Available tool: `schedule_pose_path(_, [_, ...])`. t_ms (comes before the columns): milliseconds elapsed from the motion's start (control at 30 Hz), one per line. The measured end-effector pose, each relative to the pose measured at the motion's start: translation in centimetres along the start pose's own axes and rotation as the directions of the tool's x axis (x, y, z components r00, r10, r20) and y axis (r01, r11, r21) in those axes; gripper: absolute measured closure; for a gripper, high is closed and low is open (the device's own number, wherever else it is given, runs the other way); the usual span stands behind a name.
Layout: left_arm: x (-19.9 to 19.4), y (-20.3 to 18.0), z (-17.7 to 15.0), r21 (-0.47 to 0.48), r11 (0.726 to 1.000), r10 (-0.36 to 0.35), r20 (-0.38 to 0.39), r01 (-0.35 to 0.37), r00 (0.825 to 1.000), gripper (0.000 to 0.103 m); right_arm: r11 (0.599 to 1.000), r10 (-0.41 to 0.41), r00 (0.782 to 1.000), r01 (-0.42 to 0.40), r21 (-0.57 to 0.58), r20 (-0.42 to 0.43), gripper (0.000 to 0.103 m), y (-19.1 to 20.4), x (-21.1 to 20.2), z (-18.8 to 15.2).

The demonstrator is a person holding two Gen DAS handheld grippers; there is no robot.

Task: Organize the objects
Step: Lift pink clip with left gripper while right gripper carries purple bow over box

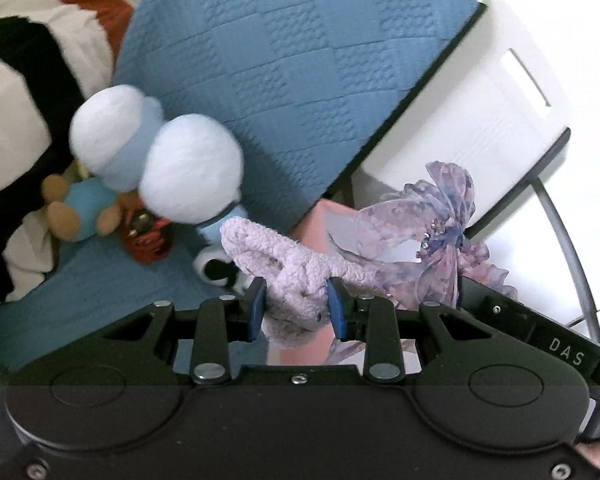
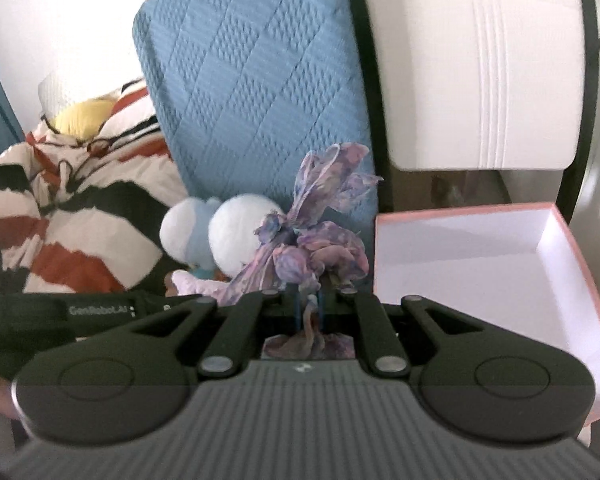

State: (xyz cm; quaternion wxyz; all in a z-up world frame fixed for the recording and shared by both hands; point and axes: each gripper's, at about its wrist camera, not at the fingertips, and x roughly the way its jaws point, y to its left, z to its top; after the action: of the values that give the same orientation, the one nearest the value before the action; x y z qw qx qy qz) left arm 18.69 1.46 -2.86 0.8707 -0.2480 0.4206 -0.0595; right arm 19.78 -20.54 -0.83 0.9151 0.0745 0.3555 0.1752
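pink box (image 2: pixel 500 264) bare inside, beside floral scrunchie (image 2: pixel 320 236)

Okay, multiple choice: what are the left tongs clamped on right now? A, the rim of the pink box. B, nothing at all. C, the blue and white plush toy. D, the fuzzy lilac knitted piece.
D: in the left wrist view the left tongs are shut on the fuzzy lilac knitted piece, its bulk squeezed between the blue pads.
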Motion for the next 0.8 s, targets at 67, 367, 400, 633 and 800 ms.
schedule_pose_path(67, [0.2,-1.3,0.3,0.013,1.0,-0.008,0.008,0.008,1.0,0.073,1.0,0.0,1.0,0.0,-0.004,0.017,0.092,-0.5,-0.5,0.6])
schedule_pose_path(367, [3.0,-6.2,-0.2,0.025,0.999,-0.031,-0.017,0.032,0.999,0.073,1.0,-0.025,0.999,0.024,0.003,0.036,0.092,-4.3,-1.7,1.4])
schedule_pose_path(400, [3.4,-6.6,-0.3,0.023,0.999,-0.036,-0.023,0.036,0.999,0.073,1.0,-0.028,0.999,0.027,0.005,0.036,0.092,-4.6,-1.7,1.3])
schedule_pose_path(633, [6.3,-9.2,-1.4,0.03,0.999,-0.014,-0.041,0.016,0.999,0.072,0.998,-0.051,0.998,0.05,0.04,0.022,0.092,-9.2,-1.8,0.7])
schedule_pose_path(800, [8.6,-10.3,-2.2,0.048,0.999,0.006,-0.065,-0.003,0.998,0.073,0.996,-0.076,0.997,0.076,0.054,-0.001,0.092,-12.1,-1.1,-0.2])
